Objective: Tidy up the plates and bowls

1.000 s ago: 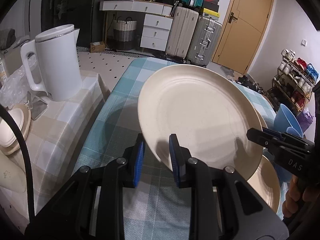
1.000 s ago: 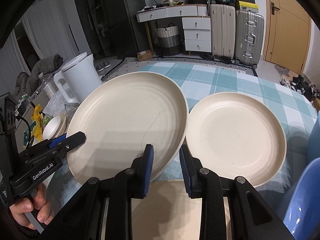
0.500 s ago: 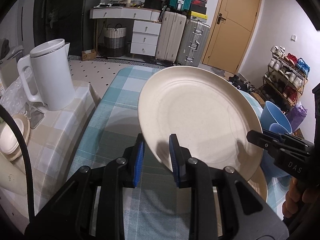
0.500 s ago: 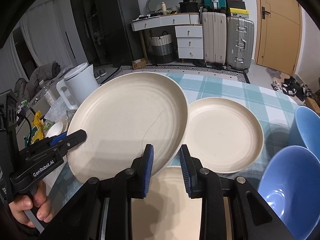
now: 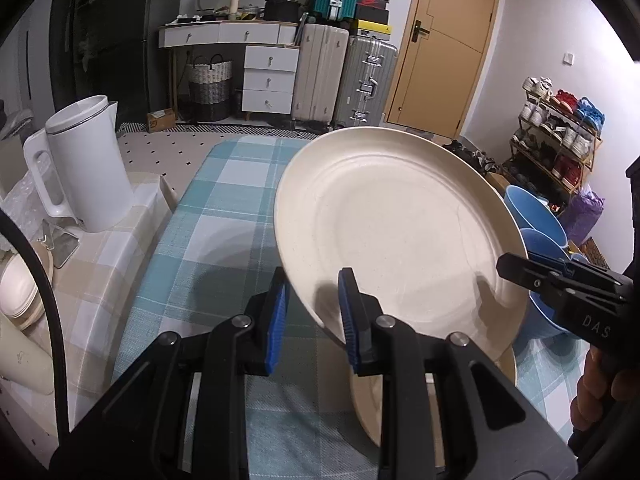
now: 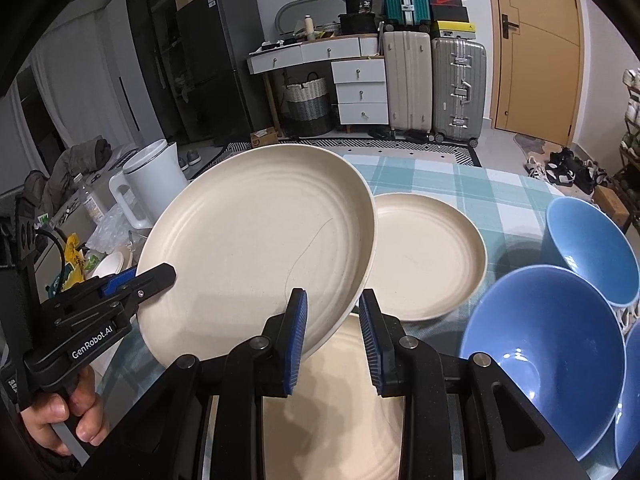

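Note:
A large cream plate [image 5: 400, 232] hangs tilted above the checked table, held by both grippers at opposite edges. My left gripper [image 5: 312, 286] is shut on its near rim. My right gripper [image 6: 332, 308] is shut on the other rim of the same plate [image 6: 260, 240]. Each gripper also shows in the other's view, clamped on the plate's edge. A second cream plate [image 6: 424, 252] lies on the table behind, and a third plate [image 6: 332, 400] lies right under the right gripper. Blue bowls [image 6: 540, 344] stand at the right.
A white kettle [image 5: 80, 168] stands on a beige checked side table [image 5: 112, 264] to the left, with small cream dishes [image 5: 16, 292] near it. The blue-checked tablecloth [image 5: 224, 216] runs ahead. Suitcases, drawers and a shoe rack stand across the room.
Both grippers have risen and drawn back with the plate between them. The table and the plates on it look smaller, and the blue bowls have come into the right wrist view.

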Demonstrator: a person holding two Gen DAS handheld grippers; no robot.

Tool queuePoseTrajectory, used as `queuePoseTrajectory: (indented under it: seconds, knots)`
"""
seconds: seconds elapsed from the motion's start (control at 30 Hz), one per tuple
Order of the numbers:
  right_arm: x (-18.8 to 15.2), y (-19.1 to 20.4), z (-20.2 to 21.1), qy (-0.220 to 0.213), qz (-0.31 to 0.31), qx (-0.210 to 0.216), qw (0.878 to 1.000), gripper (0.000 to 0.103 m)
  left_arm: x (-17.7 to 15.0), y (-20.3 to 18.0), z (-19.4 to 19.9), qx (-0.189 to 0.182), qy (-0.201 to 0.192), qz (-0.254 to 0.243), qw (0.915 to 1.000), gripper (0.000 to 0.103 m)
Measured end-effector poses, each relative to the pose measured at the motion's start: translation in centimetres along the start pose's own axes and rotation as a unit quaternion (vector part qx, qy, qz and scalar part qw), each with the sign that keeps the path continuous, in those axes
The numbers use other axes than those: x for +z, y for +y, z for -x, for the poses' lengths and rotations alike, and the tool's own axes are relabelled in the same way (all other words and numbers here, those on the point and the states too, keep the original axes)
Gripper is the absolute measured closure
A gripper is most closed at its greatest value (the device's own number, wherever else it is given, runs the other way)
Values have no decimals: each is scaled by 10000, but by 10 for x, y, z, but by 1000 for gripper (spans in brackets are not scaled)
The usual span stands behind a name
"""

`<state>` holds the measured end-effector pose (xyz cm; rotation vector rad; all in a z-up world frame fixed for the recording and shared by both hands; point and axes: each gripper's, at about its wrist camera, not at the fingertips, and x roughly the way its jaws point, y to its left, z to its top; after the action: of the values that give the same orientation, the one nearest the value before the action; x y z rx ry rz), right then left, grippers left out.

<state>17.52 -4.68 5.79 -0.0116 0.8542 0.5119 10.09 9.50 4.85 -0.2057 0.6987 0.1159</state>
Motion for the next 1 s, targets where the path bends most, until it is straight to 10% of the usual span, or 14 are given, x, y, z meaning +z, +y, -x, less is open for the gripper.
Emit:
queuePoseTrajectory:
  seconds: [1.0]
  knots:
    - [-52, -21, 32, 64, -414, -188, 9989, 75, -19, -46, 2, -164, 372, -686, 9968, 81]
